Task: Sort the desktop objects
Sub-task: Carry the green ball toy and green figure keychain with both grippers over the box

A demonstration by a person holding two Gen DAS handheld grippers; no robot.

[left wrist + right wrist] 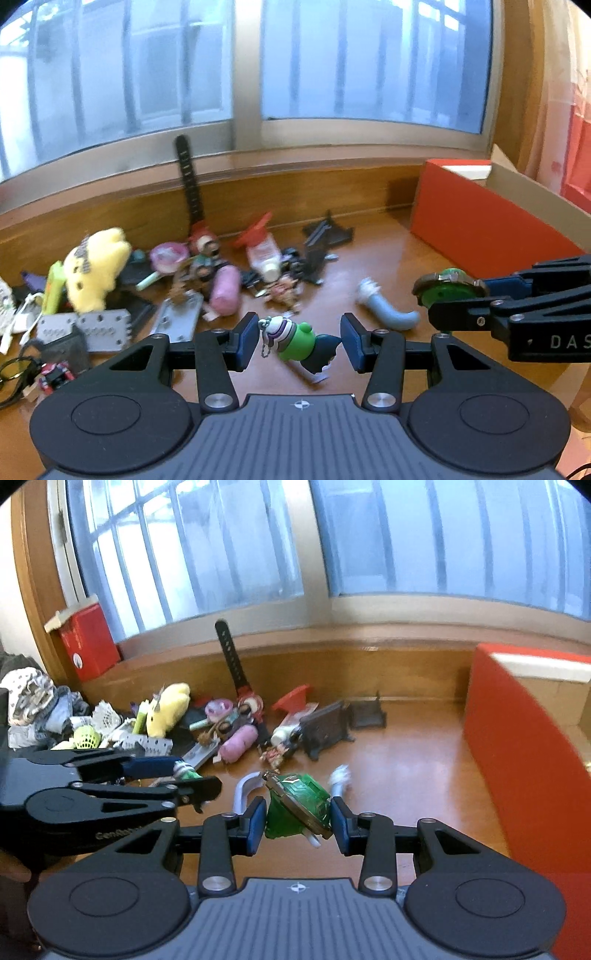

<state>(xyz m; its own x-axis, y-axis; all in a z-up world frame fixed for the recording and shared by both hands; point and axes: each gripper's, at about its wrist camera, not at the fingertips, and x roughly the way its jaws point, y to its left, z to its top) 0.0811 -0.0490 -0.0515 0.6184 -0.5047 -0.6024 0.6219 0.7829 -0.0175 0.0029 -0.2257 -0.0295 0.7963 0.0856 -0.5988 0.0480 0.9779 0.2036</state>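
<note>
My left hand-held gripper [299, 341] clamped on green figure [295, 341], right hand-held gripper [298, 821] clamped on green spinning top [299, 808], toy clutter [207, 273] beyond on counter [369, 258], red box [491, 218] at right

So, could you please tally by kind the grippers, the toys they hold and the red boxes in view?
Grippers: 2, the left gripper and the right gripper
Held toys: 2, a green figure and a green top
Red boxes: 2, a big box and a small box
Total: 6
</note>
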